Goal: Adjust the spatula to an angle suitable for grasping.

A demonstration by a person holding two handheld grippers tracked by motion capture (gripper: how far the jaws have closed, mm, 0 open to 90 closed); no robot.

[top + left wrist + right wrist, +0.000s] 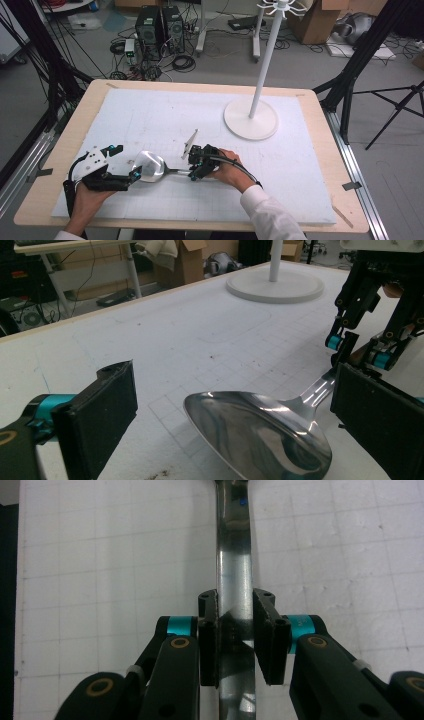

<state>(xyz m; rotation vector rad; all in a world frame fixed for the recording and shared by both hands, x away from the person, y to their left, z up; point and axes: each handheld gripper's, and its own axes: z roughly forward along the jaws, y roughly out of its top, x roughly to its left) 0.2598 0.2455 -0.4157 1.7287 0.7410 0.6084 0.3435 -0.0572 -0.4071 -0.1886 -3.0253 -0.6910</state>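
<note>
1. The ladle (152, 166) lies flat on the white mat (150, 115), handle running toward the right gripper (196, 167).
2. That gripper clamps the handle (234, 580).
3. The left gripper (125, 165) stands wide, its jaws either side of the bowl (260, 432).

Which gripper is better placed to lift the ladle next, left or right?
Probably the right gripper: its jaws already close on the ladle handle. The left gripper stands open around the bowl, gripping nothing.
</note>
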